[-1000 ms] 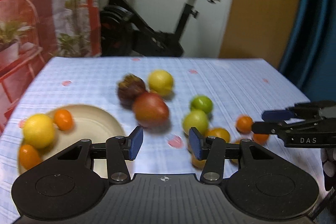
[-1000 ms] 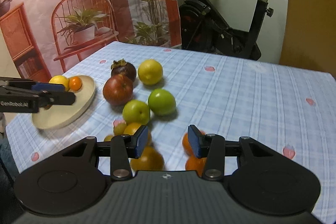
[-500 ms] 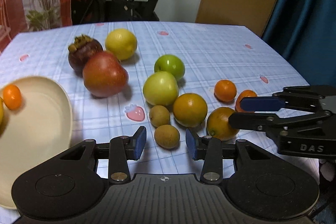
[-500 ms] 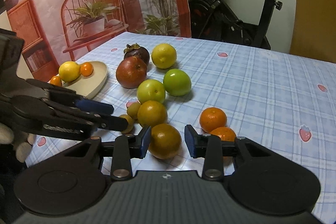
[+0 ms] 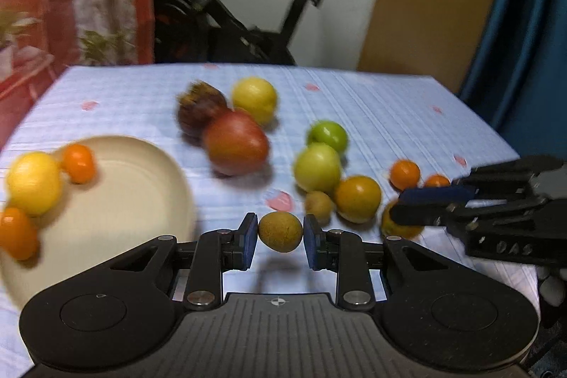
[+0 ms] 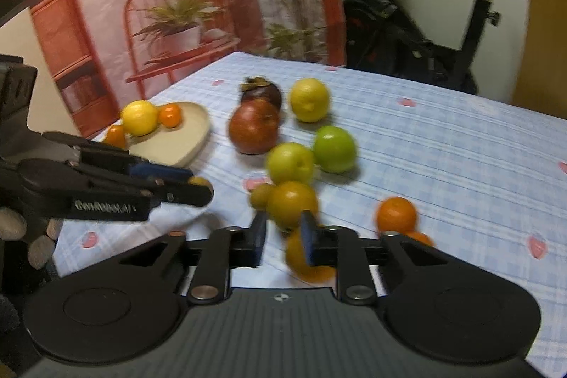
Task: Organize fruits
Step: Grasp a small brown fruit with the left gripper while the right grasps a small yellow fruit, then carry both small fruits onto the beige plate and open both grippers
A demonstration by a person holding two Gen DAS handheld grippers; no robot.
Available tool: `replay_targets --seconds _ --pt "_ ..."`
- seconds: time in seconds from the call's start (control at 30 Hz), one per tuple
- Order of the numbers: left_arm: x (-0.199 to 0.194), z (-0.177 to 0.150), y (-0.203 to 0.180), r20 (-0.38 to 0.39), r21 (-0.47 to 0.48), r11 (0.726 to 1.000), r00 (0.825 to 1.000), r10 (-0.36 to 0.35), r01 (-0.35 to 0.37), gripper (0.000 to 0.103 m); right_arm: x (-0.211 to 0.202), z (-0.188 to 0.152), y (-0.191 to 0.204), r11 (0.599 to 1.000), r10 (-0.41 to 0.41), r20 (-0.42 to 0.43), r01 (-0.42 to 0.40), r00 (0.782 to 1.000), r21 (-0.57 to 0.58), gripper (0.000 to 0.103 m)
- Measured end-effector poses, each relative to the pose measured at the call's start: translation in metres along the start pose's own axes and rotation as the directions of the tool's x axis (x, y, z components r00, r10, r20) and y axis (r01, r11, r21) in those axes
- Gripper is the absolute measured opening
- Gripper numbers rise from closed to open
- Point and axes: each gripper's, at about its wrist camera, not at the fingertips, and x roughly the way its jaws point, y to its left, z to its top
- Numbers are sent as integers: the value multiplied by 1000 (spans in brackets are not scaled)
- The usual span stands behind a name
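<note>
in the left wrist view the left gripper [image 5: 280, 233] has just closed its jaws on a small brown fruit [image 5: 280, 231], near the cream plate [image 5: 141, 201] with a lemon [image 5: 33, 182]. in the right wrist view the right gripper [image 6: 281, 236] has just closed; its jaws are narrow, with no fruit between them, an orange [image 6: 291, 202] just behind.

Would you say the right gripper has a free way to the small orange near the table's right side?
Probably yes: the small orange lies clear just right of the right gripper, which holds nothing.
</note>
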Motion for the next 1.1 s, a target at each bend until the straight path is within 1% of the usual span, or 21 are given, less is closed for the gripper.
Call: replay_targets --seconds 0.13,0.27,0.3,0.4,0.57,0.67,0.8,0.97,1.1 --pt "-15 4 16 49 -30 998 997 58 -57 30 21 11 18 999 19 -16 -20 1000 -45 18" --pt "-20 6 30 61 -77 994 994 85 -80 30 48 21 33 997 10 -40 -13 999 -76 18" --pt "-21 6 33 64 -88 993 994 86 -81 30 54 22 35 996 -1 -48 -3 999 -85 18" --pt "-28 0 43 71 -113 990 994 87 -79 30 70 27 44 990 -68 -77 58 995 -130 19" --pt "-29 -4 55 80 -163 984 993 83 -69 30 75 28 49 974 -145 -103 124 984 -192 19" --pt "-25 -7 58 78 -178 982 994 73 -59 30 77 28 49 968 -162 -121 134 979 -213 20" --pt "-22 -10 61 71 -189 981 996 61 -46 30 83 28 53 960 -176 -151 135 973 -246 27" --pt "-22 -13 69 69 -211 976 996 62 -47 29 91 24 59 950 -195 -173 142 965 -278 27" --pt "-21 -14 72 67 -221 974 996 67 -50 30 91 22 61 951 -189 -170 137 967 -279 26"
